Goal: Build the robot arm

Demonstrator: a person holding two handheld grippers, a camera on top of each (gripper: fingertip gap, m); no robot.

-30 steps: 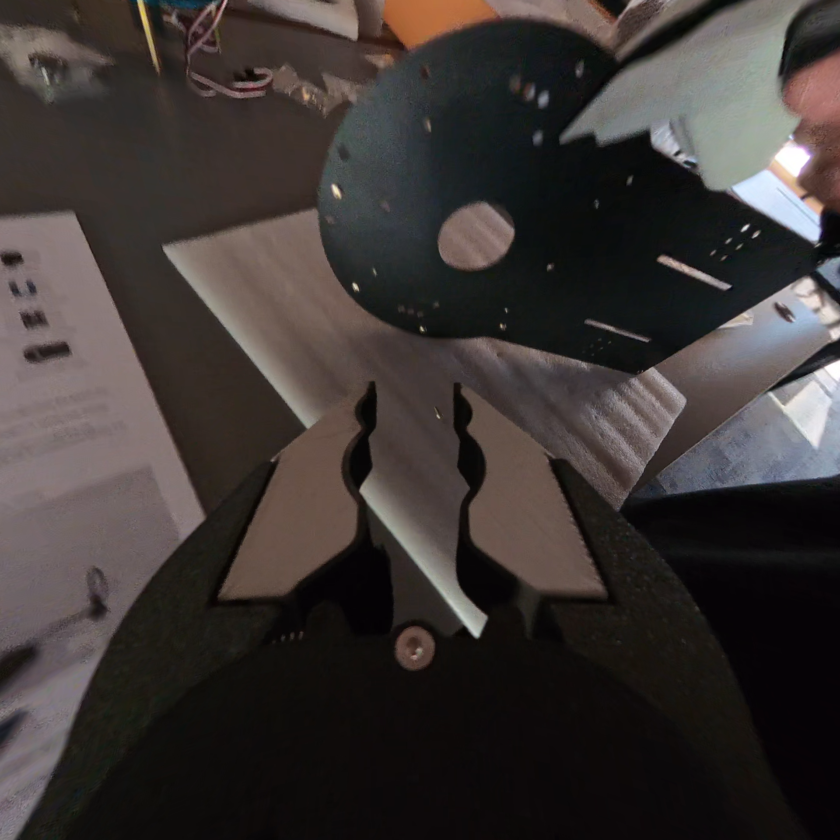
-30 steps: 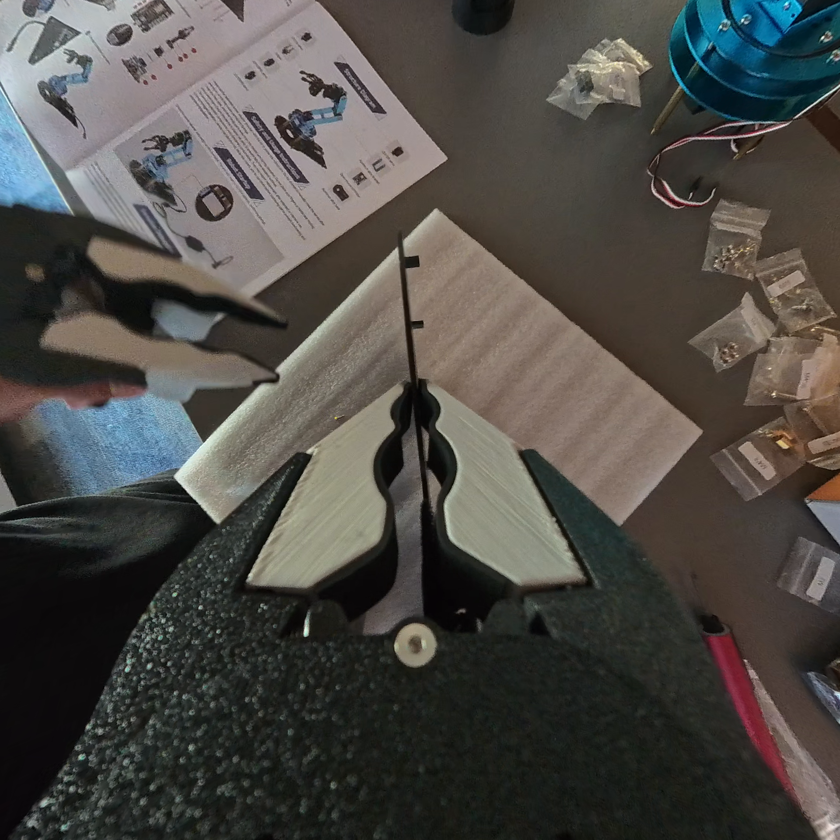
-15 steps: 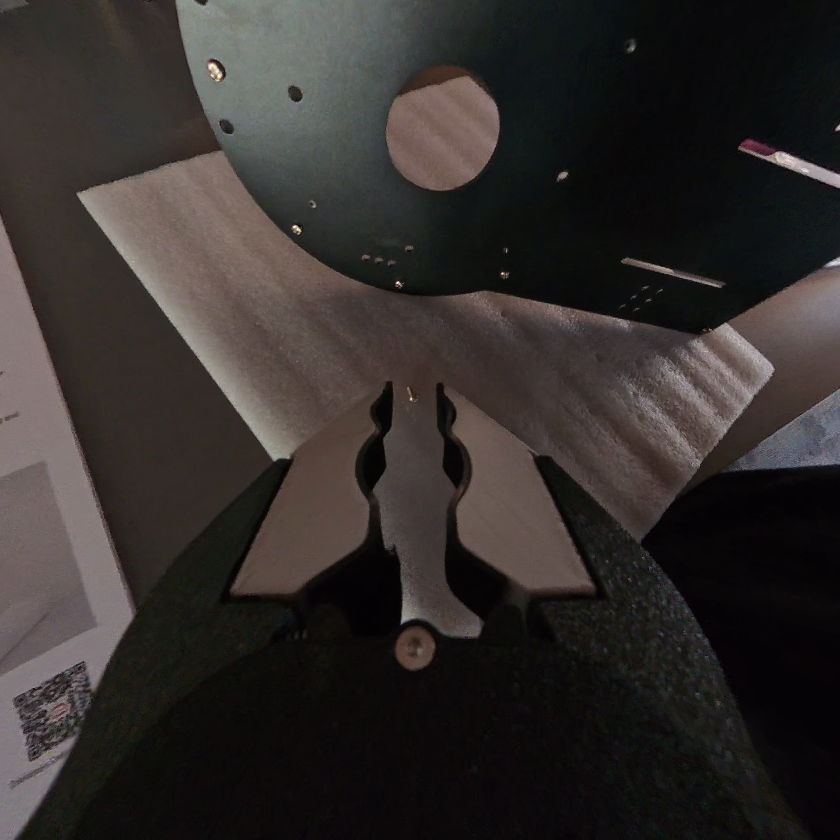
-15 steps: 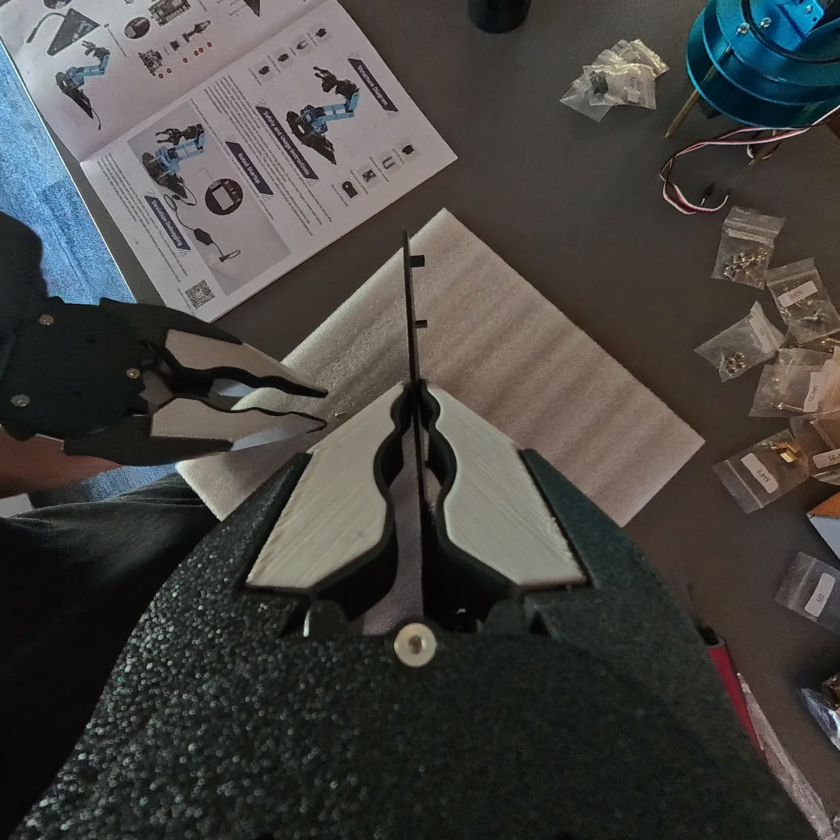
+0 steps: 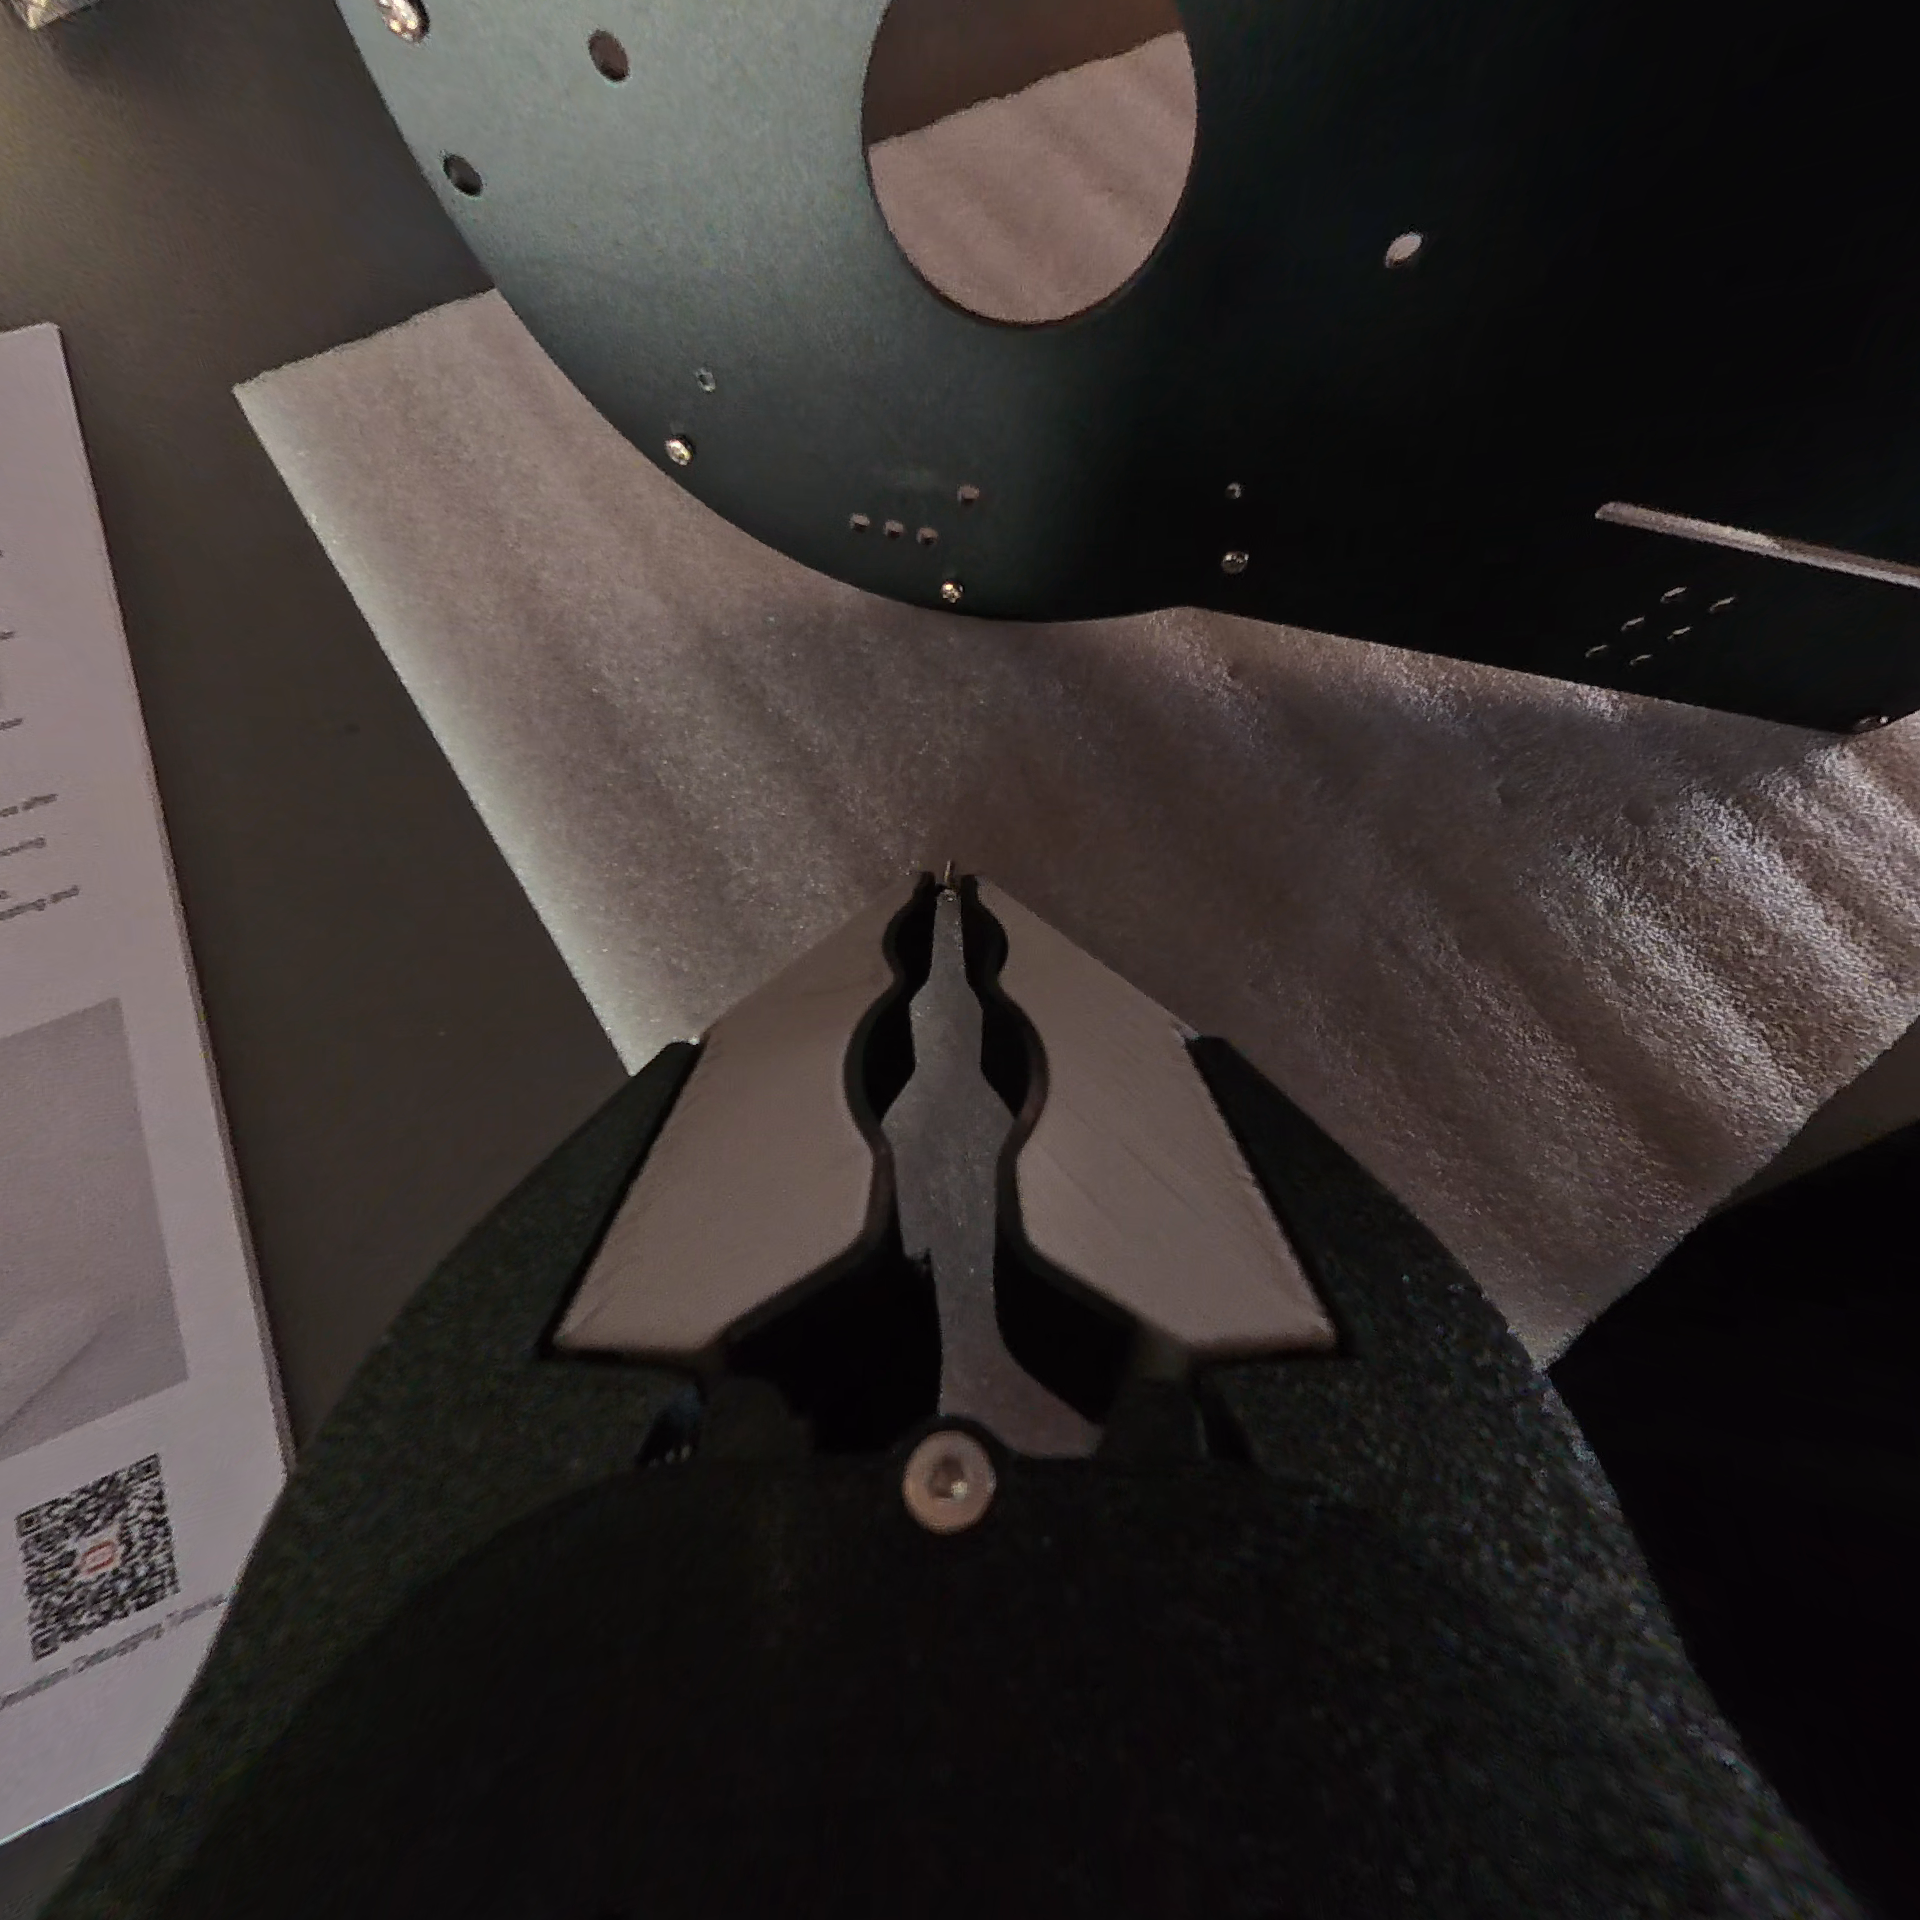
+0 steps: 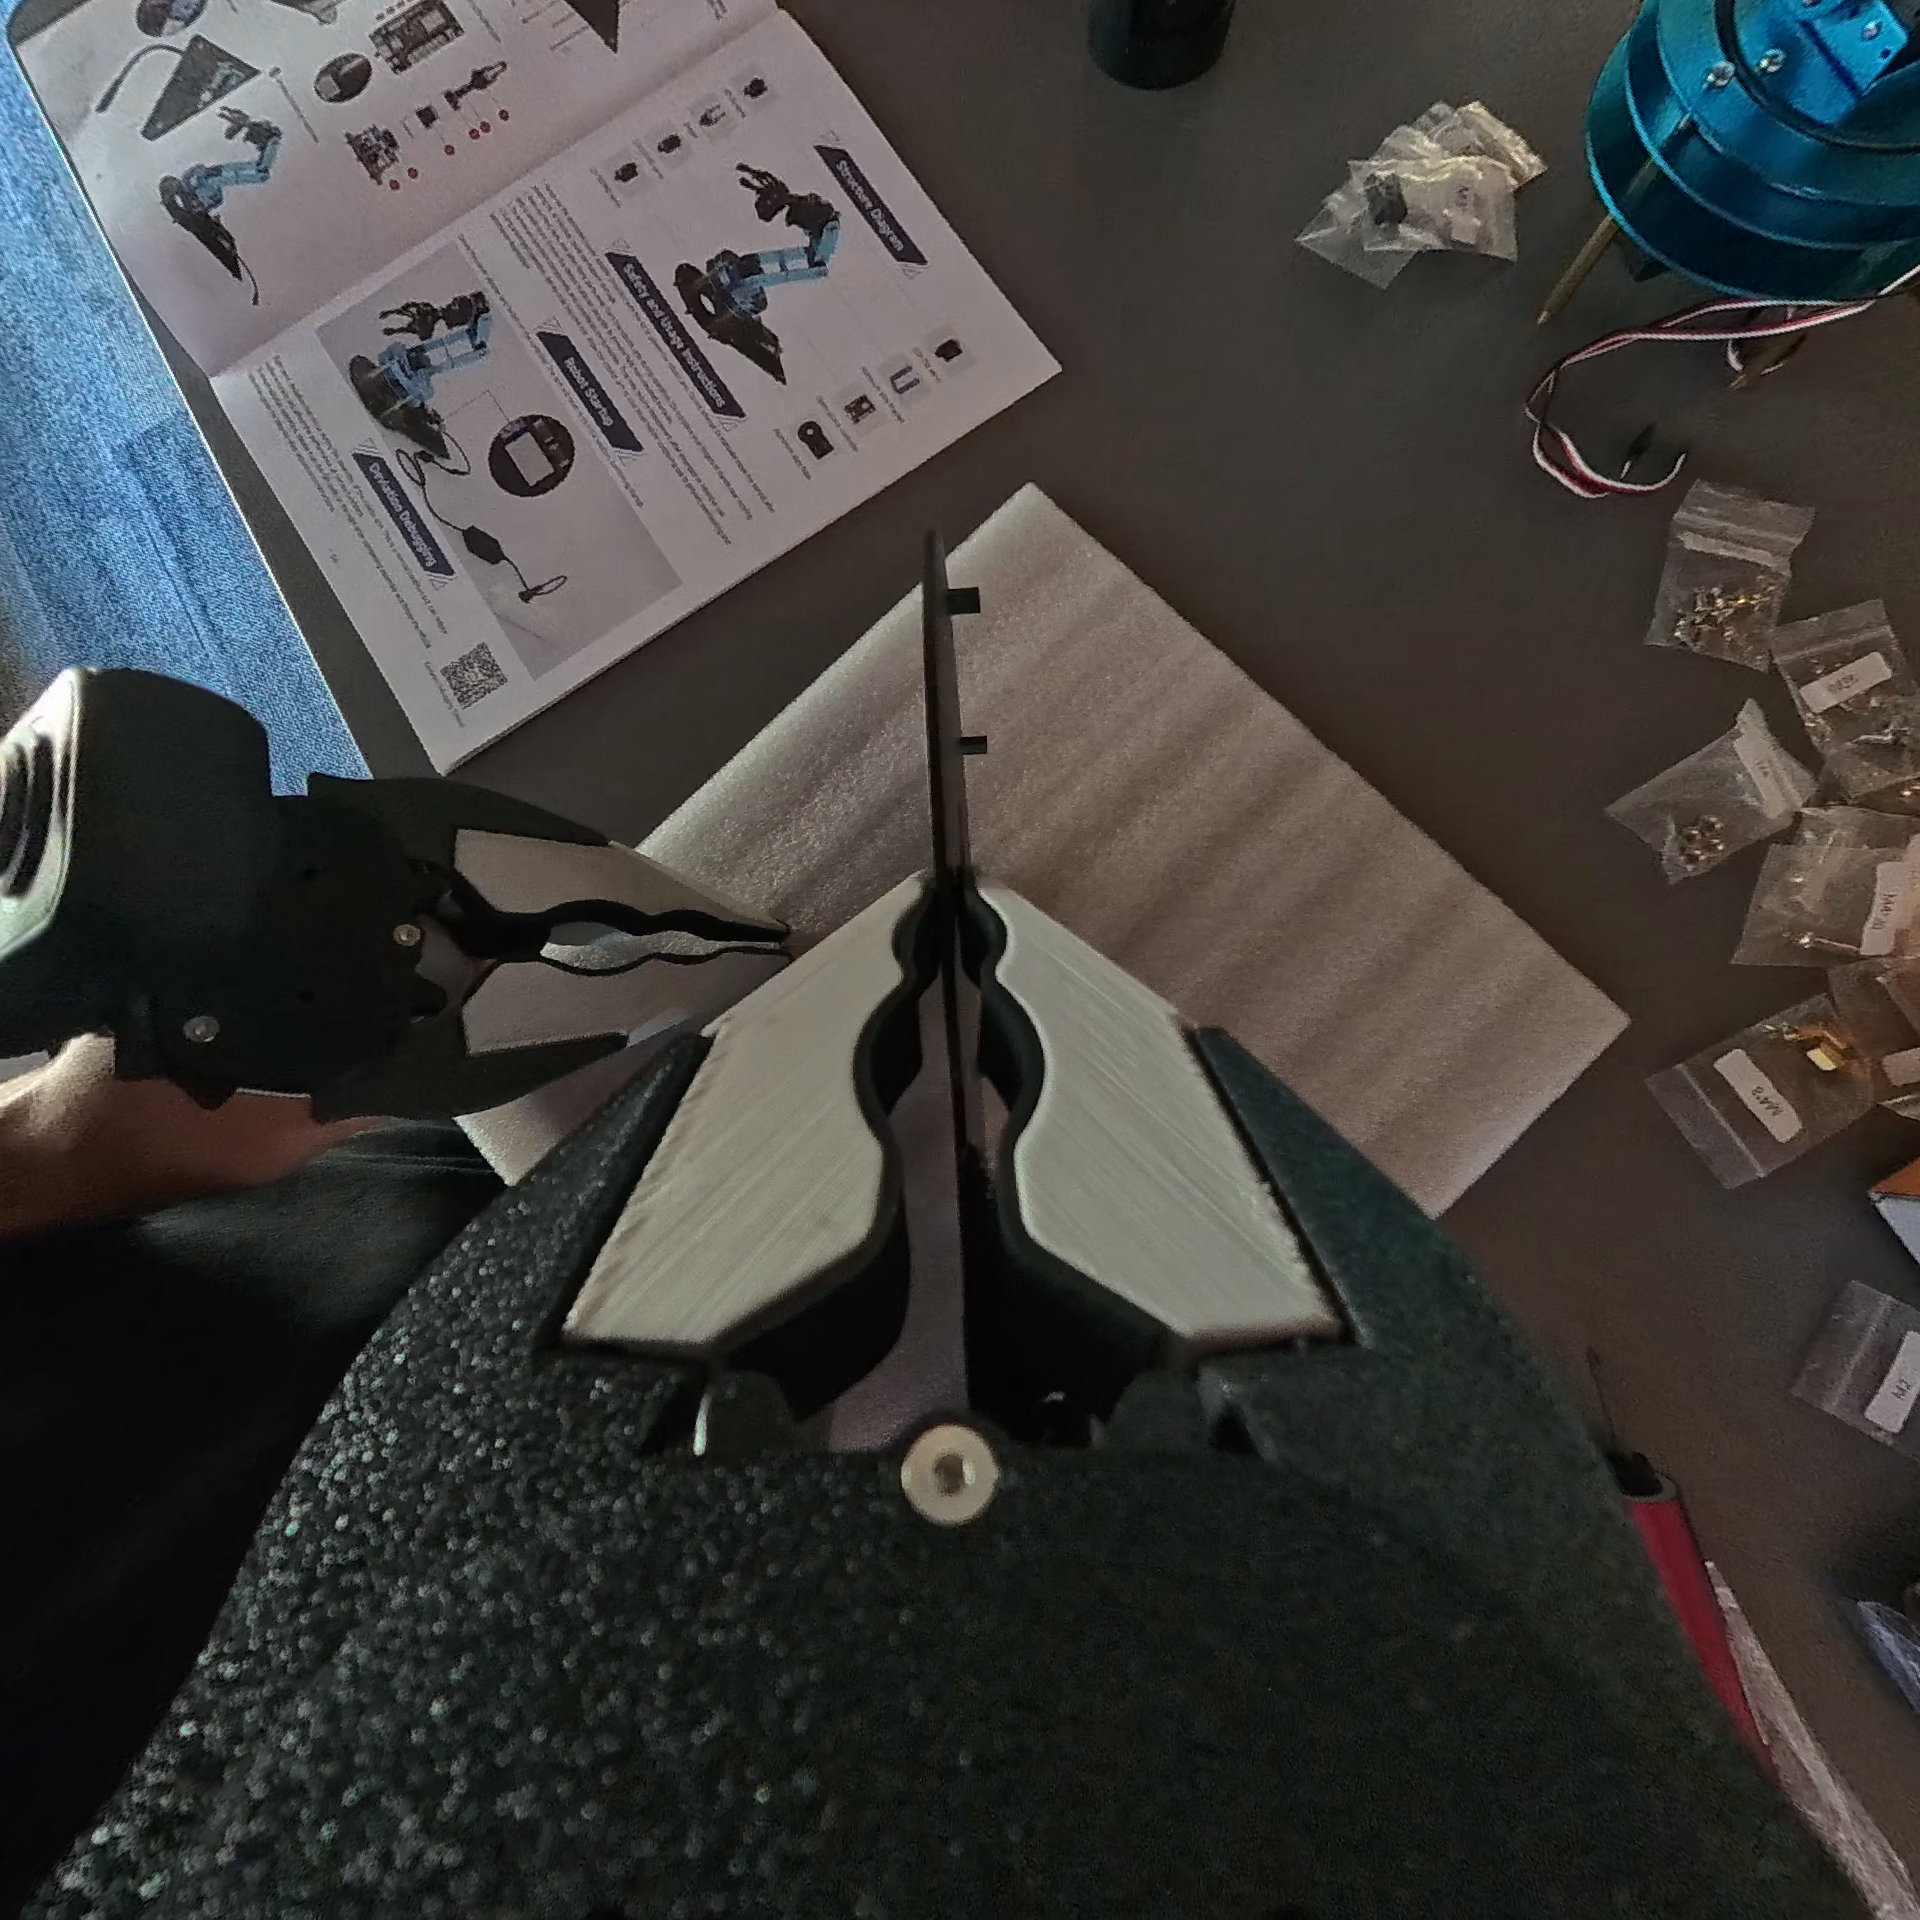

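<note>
My right gripper (image 6: 948,883) is shut on a thin black metal plate (image 6: 945,717), held on edge above a white foam sheet (image 6: 1247,831). In the left wrist view the plate (image 5: 727,312) shows its flat face, with a large round hole and several small holes, hanging just above the foam sheet (image 5: 1143,810). My left gripper (image 5: 948,883) is down at the foam with its jaws closed on a tiny metal screw (image 5: 949,871) at the tips. It also shows in the right wrist view (image 6: 779,930), close to the left of my right gripper.
An open instruction booklet (image 6: 540,343) lies at the far left of the dark table (image 6: 1195,364); it also shows in the left wrist view (image 5: 83,935). A blue metal robot base (image 6: 1766,135) with a wire (image 6: 1600,416), several small hardware bags (image 6: 1766,821) and a red-handled tool (image 6: 1683,1621) lie at the right. One gripper's finger ends stand about 15 centimeters off the other's.
My left gripper has come down to the foam sheet and closed from open onto the tiny screw. The right gripper and the plate have hardly moved.
</note>
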